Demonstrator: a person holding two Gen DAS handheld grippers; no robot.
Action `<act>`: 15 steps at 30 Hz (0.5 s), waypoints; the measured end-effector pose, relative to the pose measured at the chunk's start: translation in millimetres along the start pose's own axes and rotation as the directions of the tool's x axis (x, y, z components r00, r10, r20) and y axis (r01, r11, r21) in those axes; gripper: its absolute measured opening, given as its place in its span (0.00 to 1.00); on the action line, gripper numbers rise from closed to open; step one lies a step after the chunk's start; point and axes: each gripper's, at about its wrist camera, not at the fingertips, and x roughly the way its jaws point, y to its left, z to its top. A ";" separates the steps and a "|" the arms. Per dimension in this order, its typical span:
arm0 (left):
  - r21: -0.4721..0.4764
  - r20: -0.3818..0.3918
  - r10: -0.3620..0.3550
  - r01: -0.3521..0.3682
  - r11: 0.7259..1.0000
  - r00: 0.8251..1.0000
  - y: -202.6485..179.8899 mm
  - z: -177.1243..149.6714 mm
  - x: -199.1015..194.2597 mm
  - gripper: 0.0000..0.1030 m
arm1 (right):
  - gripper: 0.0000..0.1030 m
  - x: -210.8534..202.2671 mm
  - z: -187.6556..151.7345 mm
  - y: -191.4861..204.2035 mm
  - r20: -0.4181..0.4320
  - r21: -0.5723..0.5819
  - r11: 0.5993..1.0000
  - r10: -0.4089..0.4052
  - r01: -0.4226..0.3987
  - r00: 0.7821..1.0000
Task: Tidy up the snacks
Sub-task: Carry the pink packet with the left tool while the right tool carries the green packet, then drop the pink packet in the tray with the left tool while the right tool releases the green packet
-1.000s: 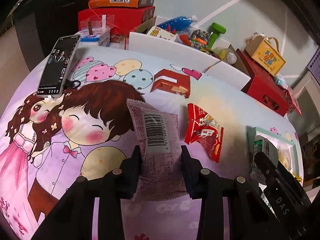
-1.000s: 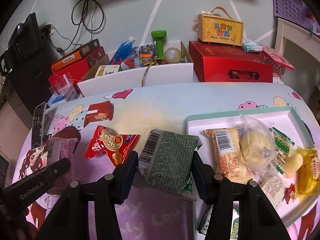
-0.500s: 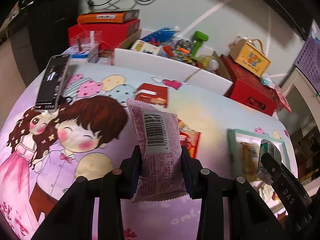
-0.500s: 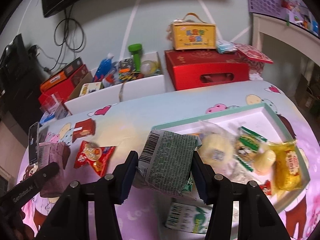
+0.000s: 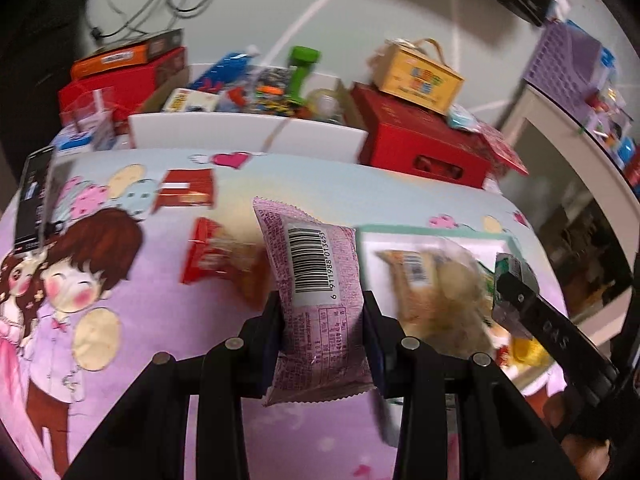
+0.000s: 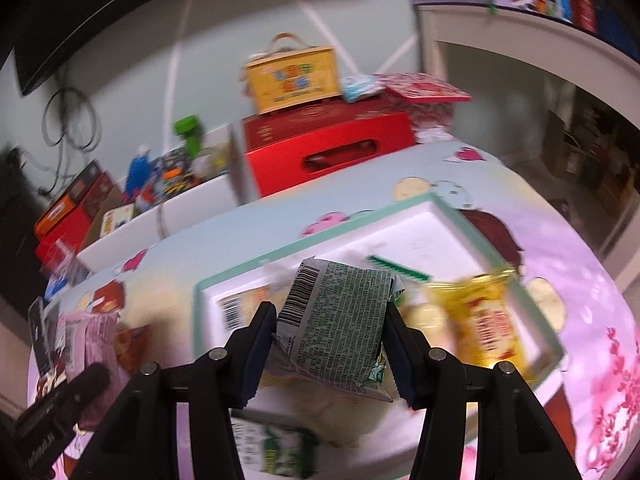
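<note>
My left gripper [image 5: 322, 320] is shut on a pink snack packet [image 5: 316, 300] with a barcode, held above the cartoon tablecloth just left of the white tray [image 5: 440, 238]. My right gripper [image 6: 330, 340] is shut on a green snack packet [image 6: 340, 320], held over the white tray [image 6: 436, 216] with its mint-green rim. Several wrapped snacks lie in the tray, among them a yellow packet [image 6: 488, 324]. A red snack packet [image 5: 218, 256] and a red-and-white box [image 5: 188, 192] lie on the cloth. The right gripper [image 5: 516, 292] shows at the right edge of the left wrist view.
A phone [image 5: 34, 196] lies at the table's left edge. Behind the table stand a white bin of toys [image 5: 248, 136], red boxes [image 6: 328, 152], a yellow carry box [image 6: 292, 78] and orange boxes [image 5: 124, 54]. A white shelf [image 6: 520, 40] rises at the right. A green-white packet [image 6: 276, 448] lies near the tray's front.
Both grippers have swung right toward the tray, each still holding its packet. The green packet now hangs over the tray's inside; the pink packet has passed the red snack packet.
</note>
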 end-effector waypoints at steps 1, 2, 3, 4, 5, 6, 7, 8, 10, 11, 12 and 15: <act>0.011 -0.005 -0.014 0.014 1.000 1.000 -7.4 -1.2 1.5 0.38 | 0.55 -0.2 1.5 -6.6 -0.001 0.012 1.000 -0.007 0.007 1.000; 0.021 -0.011 -0.021 0.022 1.000 1.000 -13.6 -2.0 3.4 0.38 | 0.55 -0.1 2.9 -15.4 -0.003 0.029 0.999 -0.015 0.015 1.000; 0.032 -0.017 -0.027 0.028 0.999 0.999 -20.1 -3.0 5.4 0.38 | 0.55 0.3 4.2 -21.1 -0.006 0.039 0.999 -0.019 0.019 1.000; 0.047 -0.023 -0.035 0.036 0.998 0.999 -27.9 -4.6 7.5 0.38 | 0.55 0.5 5.1 -27.7 -0.008 0.052 0.998 -0.022 0.023 1.000; 0.060 -0.027 -0.044 0.046 0.997 0.999 -34.8 -5.9 9.3 0.38 | 0.55 0.7 6.0 -31.8 -0.009 0.061 0.998 -0.024 0.024 1.000; 0.070 -0.031 -0.051 0.053 0.996 0.998 -40.5 -7.0 10.6 0.38 | 0.55 0.5 6.7 -36.9 -0.010 0.071 0.997 -0.025 0.025 1.000; 0.085 -0.035 -0.059 0.061 0.994 0.998 -48.4 -8.9 12.1 0.38 | 0.55 0.6 7.2 -40.3 -0.011 0.077 0.997 -0.025 0.026 1.000; 0.099 -0.041 -0.062 0.066 0.993 0.997 -54.5 -10.0 14.3 0.38 | 0.55 0.9 8.0 -43.6 -0.012 0.080 0.996 -0.026 0.026 1.000; 0.130 -0.054 -0.066 0.073 0.989 0.996 -68.6 -14.0 18.5 0.38 | 0.55 1.7 9.0 -49.7 -0.017 0.079 0.997 -0.026 0.027 1.000; 0.141 -0.060 -0.070 0.078 0.987 0.996 -73.7 -15.8 20.1 0.38 | 0.55 2.2 9.0 -52.2 -0.020 0.077 0.997 -0.027 0.029 0.999; 0.148 -0.067 -0.073 0.082 0.986 0.995 -78.3 -17.3 21.9 0.38 | 0.55 3.2 9.2 -54.0 -0.023 0.075 0.997 -0.030 0.031 0.999; 0.165 -0.082 -0.070 0.082 0.983 0.994 -89.1 -20.5 28.1 0.38 | 0.55 5.2 6.8 -61.3 -0.036 0.073 0.997 -0.034 0.037 0.999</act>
